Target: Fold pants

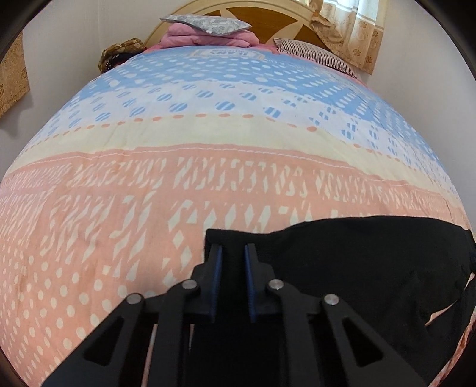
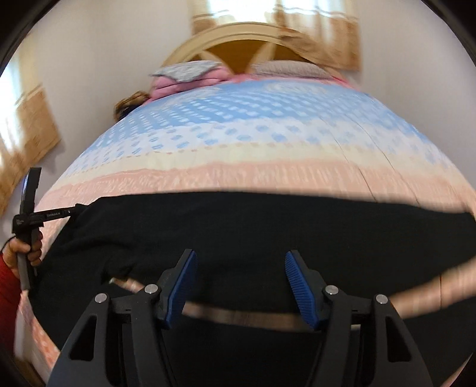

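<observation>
Black pants [image 2: 238, 232] lie across the near part of a bed with a pink, cream and blue patterned quilt [image 2: 253, 143]. In the left wrist view my left gripper [image 1: 232, 250] is shut on a corner of the pants [image 1: 357, 268], with black cloth between its blue pads. The pants spread to the right from there. In the right wrist view my right gripper [image 2: 241, 262] is open over the pants with nothing between its pads. The left gripper also shows at the far left of the right wrist view [image 2: 74, 208], holding the pants' left end.
At the head of the bed stand a wooden headboard [image 1: 238, 12], a grey pillow on folded pink bedding [image 1: 208, 29] and a striped pillow [image 1: 315, 53]. Curtains [image 1: 351, 26] hang at the right. A brown bundle [image 1: 122, 53] sits at the bed's left.
</observation>
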`<state>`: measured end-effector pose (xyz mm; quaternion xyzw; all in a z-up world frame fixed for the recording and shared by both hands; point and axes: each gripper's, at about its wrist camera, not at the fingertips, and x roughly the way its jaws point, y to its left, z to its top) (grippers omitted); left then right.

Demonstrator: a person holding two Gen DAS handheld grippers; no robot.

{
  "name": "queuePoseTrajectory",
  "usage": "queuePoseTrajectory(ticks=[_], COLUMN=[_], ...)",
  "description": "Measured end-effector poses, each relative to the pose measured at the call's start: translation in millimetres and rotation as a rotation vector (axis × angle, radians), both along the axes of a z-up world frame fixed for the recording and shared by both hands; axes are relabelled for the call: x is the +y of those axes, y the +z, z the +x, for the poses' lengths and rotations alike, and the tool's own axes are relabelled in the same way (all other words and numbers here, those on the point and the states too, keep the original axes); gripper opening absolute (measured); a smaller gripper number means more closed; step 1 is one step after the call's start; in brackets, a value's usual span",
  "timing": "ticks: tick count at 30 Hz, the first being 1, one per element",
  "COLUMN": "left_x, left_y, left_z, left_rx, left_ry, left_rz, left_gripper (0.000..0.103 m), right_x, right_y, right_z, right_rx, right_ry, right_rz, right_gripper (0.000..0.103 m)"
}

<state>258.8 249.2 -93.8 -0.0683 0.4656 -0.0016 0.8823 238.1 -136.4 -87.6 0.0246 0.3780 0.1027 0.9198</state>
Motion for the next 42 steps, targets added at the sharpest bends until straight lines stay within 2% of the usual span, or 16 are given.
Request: queuePoseTrajectory(ticks=[5, 8, 9, 11, 13, 15, 16, 17, 18, 19, 21, 24, 27, 33, 37, 42], left_x=[-1.8, -0.8, -0.3, 2.0, 3.8, 3.2, 2.9, 2.9, 2.7, 2.3, 1.8, 2.8, 1.7, 2.9, 6.4, 10.4], left_y=[0.1, -2.7, -2.5, -3.1, -4.9, -6.9, -7.0, -7.1, -5.9, -3.4, 4.8, 26.9, 54.2, 91.8, 92.0, 63.7], left_z=[1.2, 5.8, 6.6, 10.3, 15.3, 19.3, 20.0, 20.1, 20.3, 19.7, 14.8, -0.4, -24.5, -84.2, -135.5, -194.2], left_rx=[0.006, 0.012, 0.010, 0.012, 0.016, 0.005, -0.008, -0.013, -0.014, -0.017, -0.036, -0.099, -0.187, -0.307, -0.355, -0.349], left_ry=[-0.002, -0.003, 0.003, 0.011, 0.030, 0.018, 0.010, 0.003, -0.008, -0.004, 0.001, 0.012, 0.005, -0.011, -0.012, -0.007], left_rz=[0.028, 0.026, 0.024, 0.004, -0.001, -0.010, -0.015, -0.020, -0.036, -0.035, -0.026, -0.023, 0.002, -0.007, -0.029, -0.053], left_gripper=[0.015, 0.017, 0.020, 0.036, 0.047, 0.043, 0.030, 0.017, 0.016, 0.016, 0.016, 0.016, 0.016, 0.016, 0.016, 0.016], right_x=[-6.6, -6.2, -5.4, 1.7, 7.9, 10.8, 12.6, 12.0, 14.2, 16.3, 18.2, 17.1, 9.6, -4.1, -9.5, -11.4], right_y=[-11.3, -23.9, -28.3, -34.5, -39.2, -40.1, -39.6, -37.9, -36.3, -33.9, -28.9, -12.5, 15.4, 62.9, 69.1, 37.4], right_z=[85.9, 119.6, 128.5, 141.4, 146.4, 147.5, 147.5, 145.4, 143.6, 140.8, 134.4, 117.0, 87.6, 5.2, -63.3, -117.9], right_rx=[0.100, 0.170, 0.191, 0.199, 0.203, 0.204, 0.206, 0.228, 0.234, 0.236, 0.232, 0.192, 0.114, -0.036, -0.101, -0.078], right_ry=[0.154, 0.211, 0.234, 0.290, 0.341, 0.372, 0.396, 0.438, 0.454, 0.457, 0.446, 0.420, 0.395, 0.385, 0.416, 0.431], right_rz=[-0.055, -0.068, -0.073, -0.118, -0.143, -0.166, -0.171, -0.168, -0.156, -0.162, -0.173, -0.164, -0.128, -0.069, -0.052, -0.054], right_gripper=[0.063, 0.063, 0.063, 0.063, 0.063, 0.061, 0.055, 0.035, 0.020, 0.014, 0.006, 0.006, 0.006, 0.006, 0.006, 0.006])
